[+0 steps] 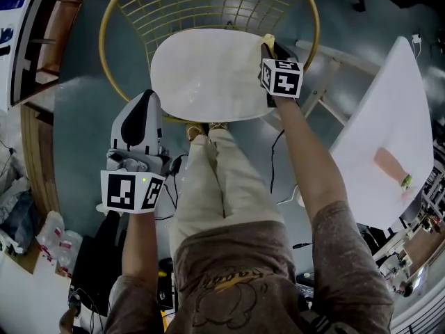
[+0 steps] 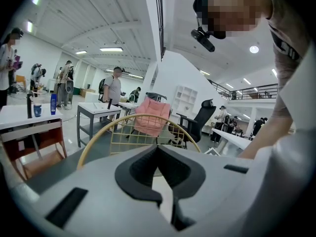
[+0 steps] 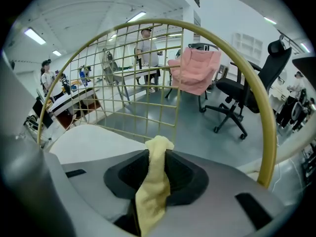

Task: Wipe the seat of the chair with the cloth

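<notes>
The chair's white oval seat (image 1: 208, 75) lies below me, ringed at the back by a yellow wire backrest (image 1: 208, 5). My right gripper (image 1: 268, 46) is over the seat's right edge, shut on a yellow cloth (image 1: 268, 40). In the right gripper view the cloth (image 3: 153, 191) hangs pinched between the dark jaws, with the seat (image 3: 89, 142) to the left and the wire back (image 3: 148, 98) ahead. My left gripper (image 1: 144, 103) hovers off the seat's front left edge, jaws shut and empty. In the left gripper view, that gripper (image 2: 157, 149) points at the backrest (image 2: 143, 137).
A white table (image 1: 382, 138) with a pinkish object (image 1: 389, 162) stands on the right. A wooden shelf (image 1: 42, 40) is on the left. The person's legs (image 1: 222, 179) reach the seat's front edge. A black office chair (image 3: 247, 98) and a pink cloth (image 3: 195, 68) lie beyond.
</notes>
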### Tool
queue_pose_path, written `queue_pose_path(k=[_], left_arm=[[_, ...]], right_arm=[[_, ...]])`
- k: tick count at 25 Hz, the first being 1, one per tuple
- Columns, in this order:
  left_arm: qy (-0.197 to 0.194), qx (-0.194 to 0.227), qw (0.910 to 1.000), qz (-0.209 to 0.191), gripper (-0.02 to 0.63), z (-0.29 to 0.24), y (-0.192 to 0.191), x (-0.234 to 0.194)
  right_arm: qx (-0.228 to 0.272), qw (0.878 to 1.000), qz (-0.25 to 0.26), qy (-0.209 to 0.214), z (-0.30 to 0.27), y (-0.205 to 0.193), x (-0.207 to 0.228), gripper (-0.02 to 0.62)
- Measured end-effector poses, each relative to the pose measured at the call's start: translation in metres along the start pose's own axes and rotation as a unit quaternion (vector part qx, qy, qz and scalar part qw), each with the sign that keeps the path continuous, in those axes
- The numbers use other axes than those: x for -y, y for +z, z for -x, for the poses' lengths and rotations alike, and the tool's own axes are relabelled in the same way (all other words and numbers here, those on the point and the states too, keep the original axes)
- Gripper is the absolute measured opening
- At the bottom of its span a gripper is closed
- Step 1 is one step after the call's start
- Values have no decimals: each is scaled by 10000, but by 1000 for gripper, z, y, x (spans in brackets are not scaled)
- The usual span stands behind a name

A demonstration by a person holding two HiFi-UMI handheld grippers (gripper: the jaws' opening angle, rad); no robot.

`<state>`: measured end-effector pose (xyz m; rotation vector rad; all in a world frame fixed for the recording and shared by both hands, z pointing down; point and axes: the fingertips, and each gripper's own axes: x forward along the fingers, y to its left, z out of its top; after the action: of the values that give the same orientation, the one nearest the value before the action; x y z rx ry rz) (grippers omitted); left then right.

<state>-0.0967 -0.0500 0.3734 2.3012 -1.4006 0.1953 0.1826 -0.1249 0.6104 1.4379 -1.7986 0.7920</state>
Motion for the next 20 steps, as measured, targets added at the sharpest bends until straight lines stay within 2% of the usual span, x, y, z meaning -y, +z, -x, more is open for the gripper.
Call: queue_pose_path(k=[7,20], left_arm=[[13,-51,10000,75,3,-3,-4,-3],[70,-142,9997,165,3,-3,-12,-17]], right_arm=[[-87,9999,98,65,-9,-1,-11,114],[-173,9961,458,729,-36,7,-81,114]])
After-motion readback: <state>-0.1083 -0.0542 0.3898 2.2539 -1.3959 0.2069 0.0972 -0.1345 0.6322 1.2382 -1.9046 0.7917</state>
